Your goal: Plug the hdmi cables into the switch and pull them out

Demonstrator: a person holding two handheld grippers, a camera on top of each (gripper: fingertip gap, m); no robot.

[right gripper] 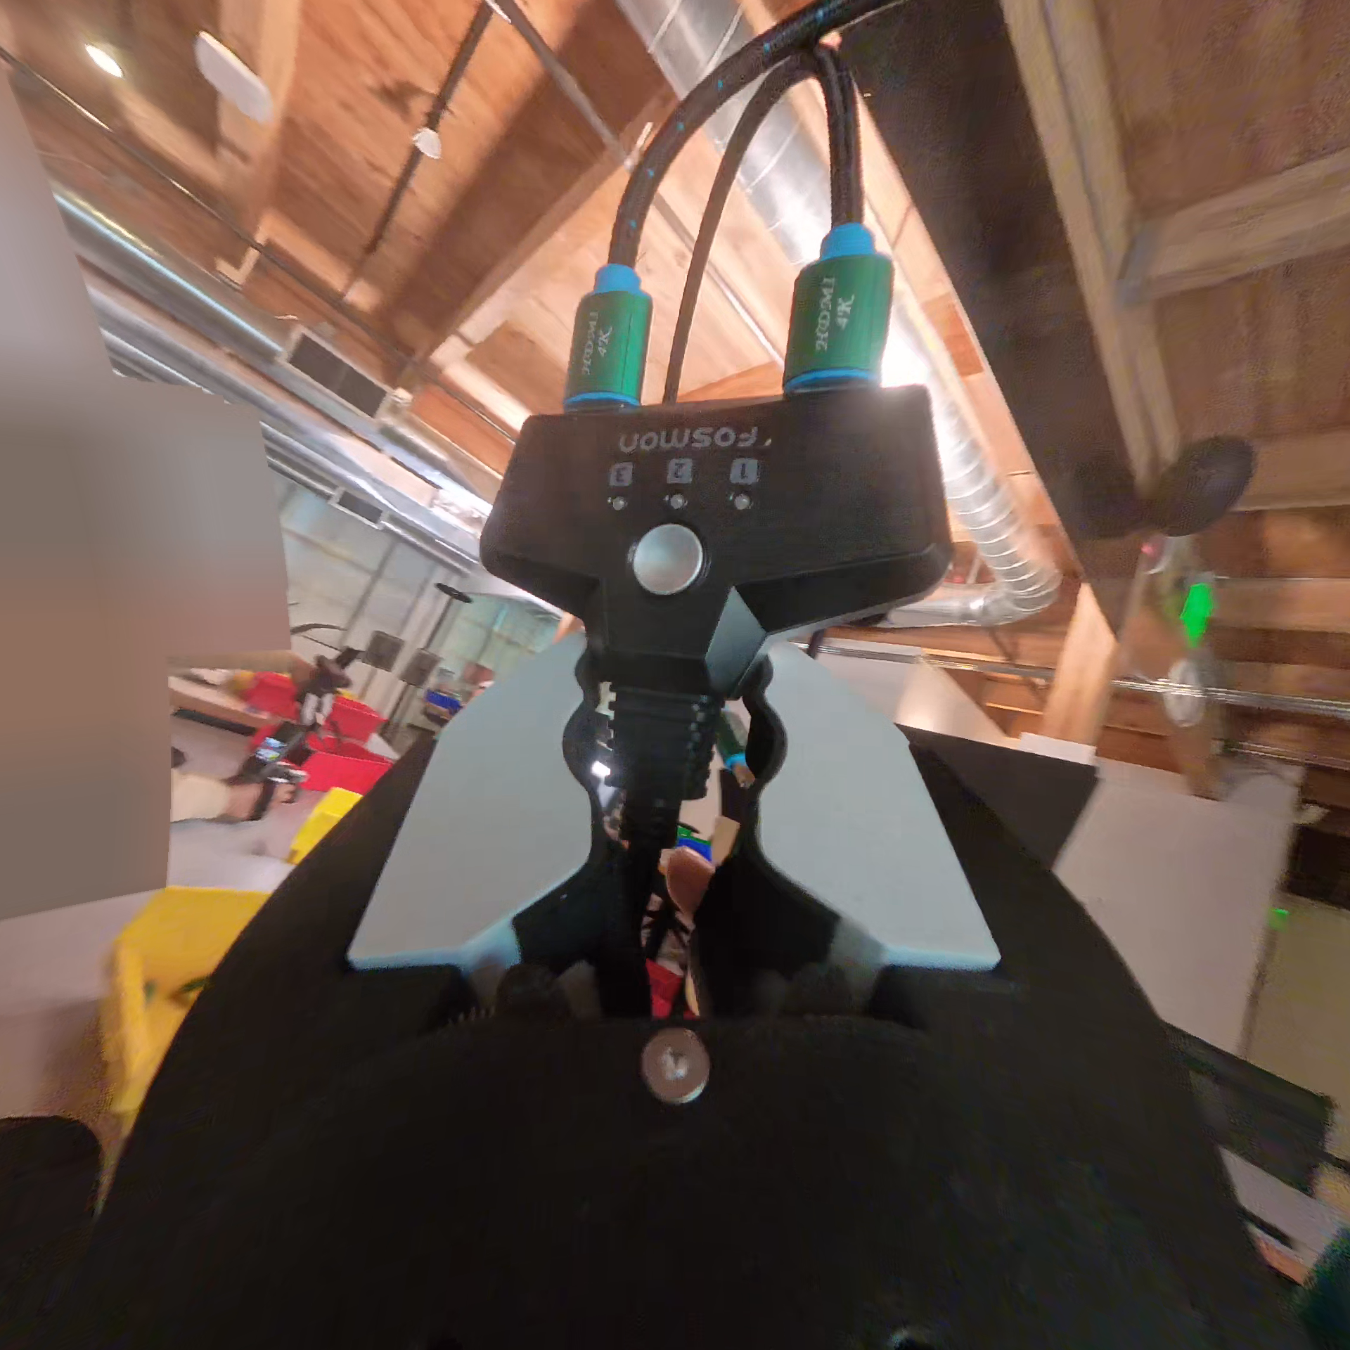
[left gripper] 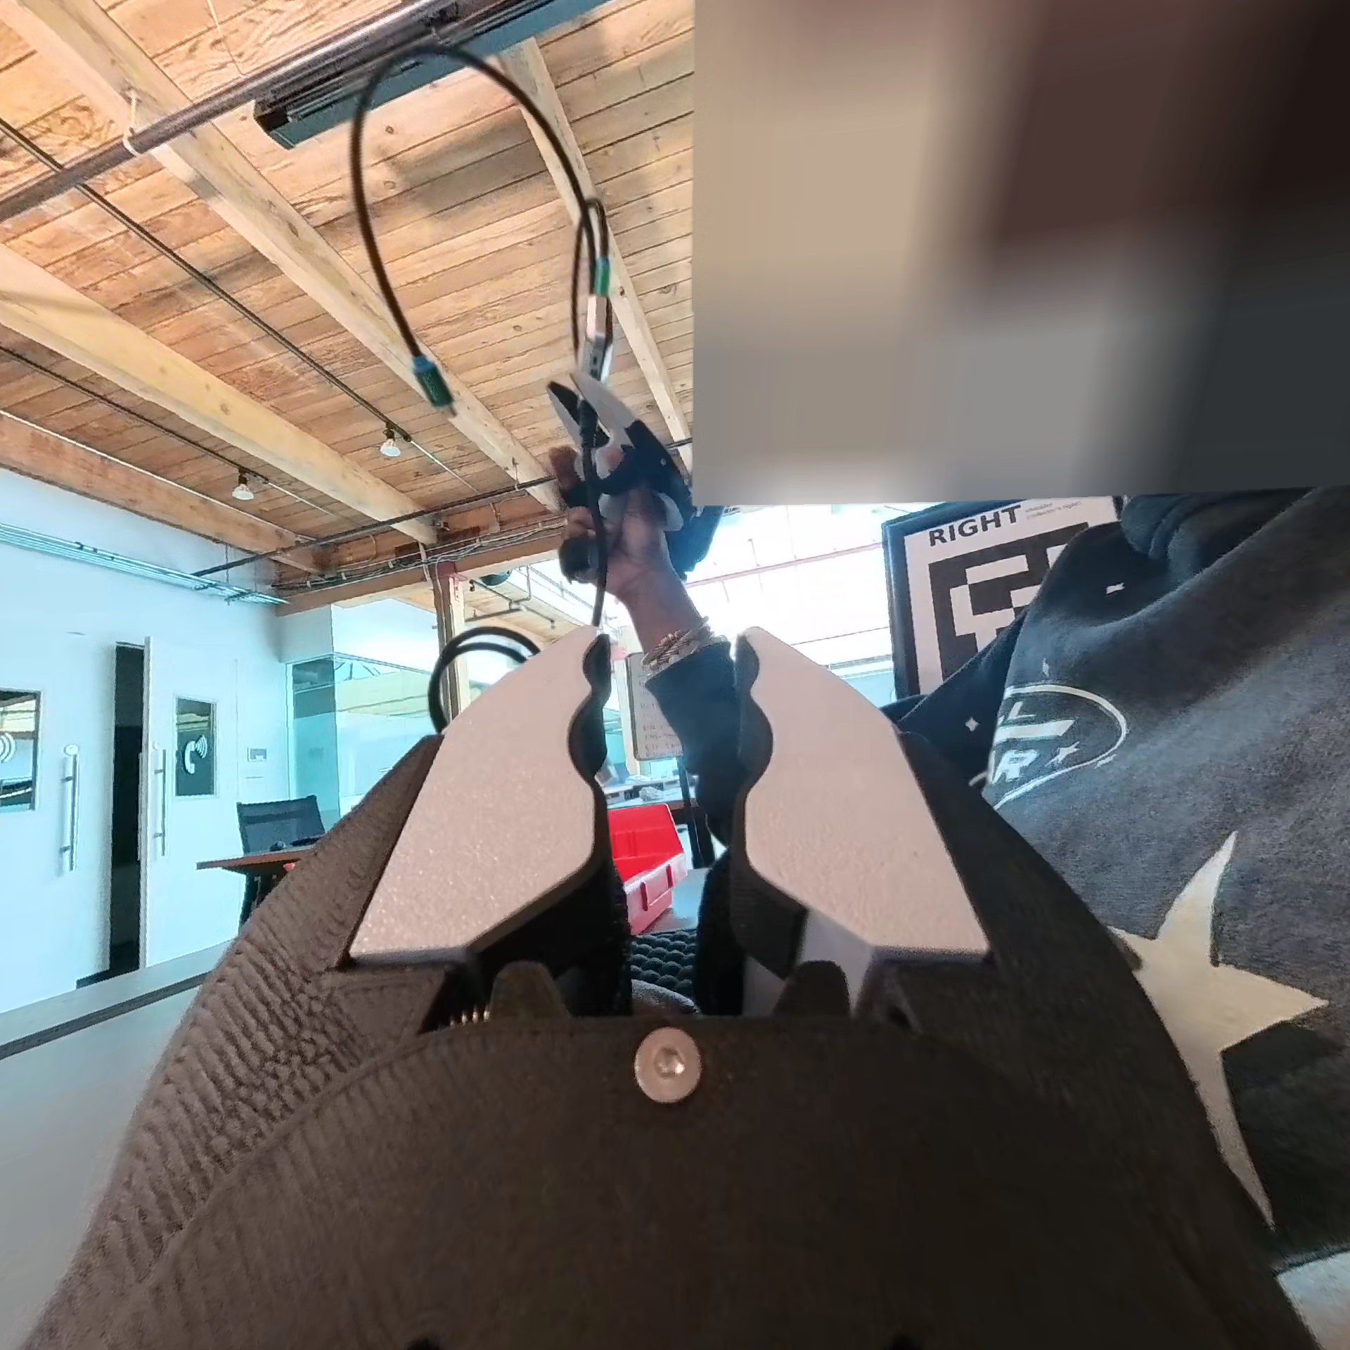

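Overhead, right gripper (right gripper: pixel 672 701) pinches switch (right gripper: pixel 712 504); left gripper (left gripper: pixel 668 661) spread, holding nothing.

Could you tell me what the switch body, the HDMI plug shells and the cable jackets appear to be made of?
Switch: black body with fine straight brushing, likely brushed metal, possibly plastic; its round button looks polished metal. Plug shells and: glossy green with a metallic sheen, probably anodised metal, with matte blue collars that look rubbery. Cable jacket: black braid with blue flecks, apparently woven fabric. The right tool grips the switch's ribbed tail.
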